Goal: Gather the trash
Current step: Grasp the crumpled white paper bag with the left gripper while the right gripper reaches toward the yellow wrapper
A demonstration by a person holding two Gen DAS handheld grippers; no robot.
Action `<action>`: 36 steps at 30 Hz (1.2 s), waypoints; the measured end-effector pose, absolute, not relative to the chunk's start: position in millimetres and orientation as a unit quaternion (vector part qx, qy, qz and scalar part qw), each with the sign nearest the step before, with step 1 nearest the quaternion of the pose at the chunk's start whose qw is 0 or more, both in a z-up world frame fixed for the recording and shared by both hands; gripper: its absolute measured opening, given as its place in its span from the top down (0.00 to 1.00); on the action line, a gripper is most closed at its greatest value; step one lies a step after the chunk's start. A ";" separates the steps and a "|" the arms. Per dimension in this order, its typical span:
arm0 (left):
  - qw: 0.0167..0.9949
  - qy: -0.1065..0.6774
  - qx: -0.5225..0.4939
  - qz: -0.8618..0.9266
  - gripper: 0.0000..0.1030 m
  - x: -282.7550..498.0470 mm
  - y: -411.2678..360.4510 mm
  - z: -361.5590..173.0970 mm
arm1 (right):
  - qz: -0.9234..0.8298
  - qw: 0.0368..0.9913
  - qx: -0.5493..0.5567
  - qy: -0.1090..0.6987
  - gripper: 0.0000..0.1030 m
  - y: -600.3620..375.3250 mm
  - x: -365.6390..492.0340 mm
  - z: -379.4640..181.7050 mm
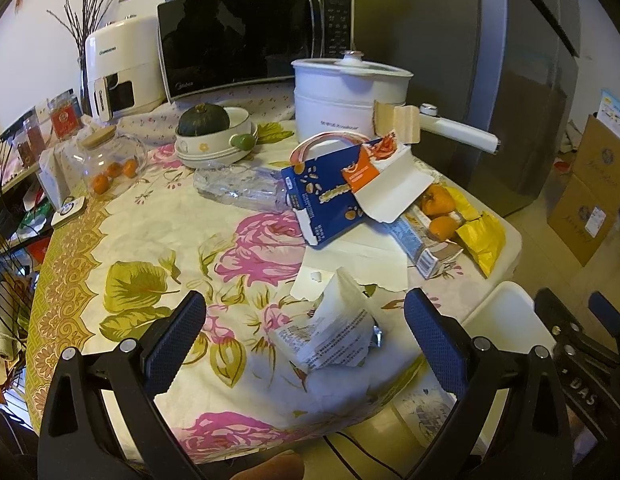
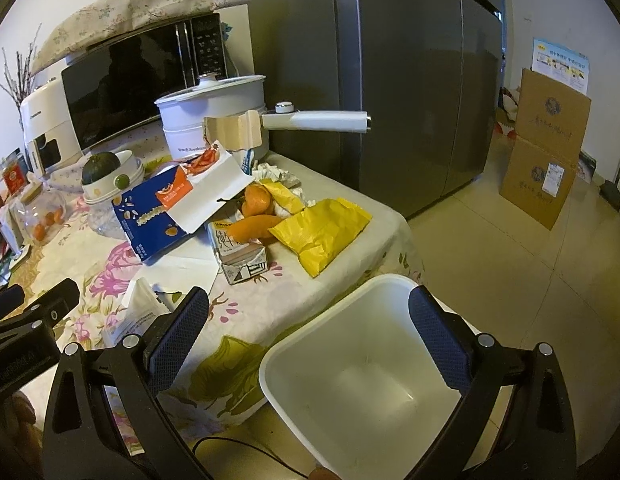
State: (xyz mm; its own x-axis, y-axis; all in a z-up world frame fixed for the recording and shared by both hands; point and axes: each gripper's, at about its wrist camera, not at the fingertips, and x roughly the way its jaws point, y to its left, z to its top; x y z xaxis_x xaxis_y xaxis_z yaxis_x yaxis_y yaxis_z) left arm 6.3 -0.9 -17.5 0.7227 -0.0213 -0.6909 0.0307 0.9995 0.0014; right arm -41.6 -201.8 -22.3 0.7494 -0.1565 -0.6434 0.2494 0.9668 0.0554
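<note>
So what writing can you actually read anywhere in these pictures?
"DAS": on the right gripper body, seen from the left wrist view.
"Midea", faint: black microwave oven.
Too blurred to read: white air fryer, white electric pot, blue snack box, milk carton, crumpled white wrapper.

We see a tall grey steel refrigerator (image 2: 390, 80) against the white wall (image 2: 550, 8), standing on a pale beige tiled floor (image 2: 490, 260). Two stacked brown cardboard boxes (image 2: 546, 148) stand near it. The bench (image 1: 150, 240) wears a flowered tablecloth under dim warm light.
</note>
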 end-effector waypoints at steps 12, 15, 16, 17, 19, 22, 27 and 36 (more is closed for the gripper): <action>0.853 0.517 -0.008 -0.071 0.06 73.3 14.5 -69.9 | -0.092 0.890 0.164 0.416 0.07 -230.8 -31.4 -43.1; 0.832 0.546 -0.018 -0.100 0.06 80.0 12.1 -83.6 | -0.087 0.880 0.182 0.429 0.07 -235.3 -30.4 -46.9; 0.825 0.553 -0.015 -0.112 0.06 81.8 9.4 -87.7 | -0.087 0.878 0.186 0.432 0.07 -236.5 -29.8 -47.9; 0.818 0.562 -0.004 -0.126 0.06 83.6 4.5 -93.0 | -0.087 0.875 0.191 0.436 0.07 -238.2 -29.3 -49.5; 0.813 0.568 0.018 -0.130 0.06 84.6 -2.4 -101.7 | -0.083 0.868 0.205 0.445 0.07 -241.7 -27.9 -53.4; 0.812 0.568 0.046 -0.128 0.06 85.1 -10.9 -112.2 | -0.080 0.861 0.218 0.453 0.07 -245.2 -26.7 -57.8; 0.820 0.554 0.054 -0.135 0.40 82.2 -14.8 -112.6 | -0.080 0.861 0.219 0.451 0.07 -246.6 -27.8 -57.2; 0.825 0.545 0.015 -0.150 0.69 81.9 -4.4 -95.0 | -0.075 0.863 0.217 0.451 0.07 -245.7 -26.0 -58.0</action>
State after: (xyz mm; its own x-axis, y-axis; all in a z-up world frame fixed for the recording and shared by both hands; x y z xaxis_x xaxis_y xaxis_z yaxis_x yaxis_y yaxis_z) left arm 81.9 -4.4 -95.0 0.3612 -0.2312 -0.9034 0.2641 0.9545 -0.1387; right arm -26.0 -245.7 -58.0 0.5822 0.0665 -0.8103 0.3248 0.8947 0.3067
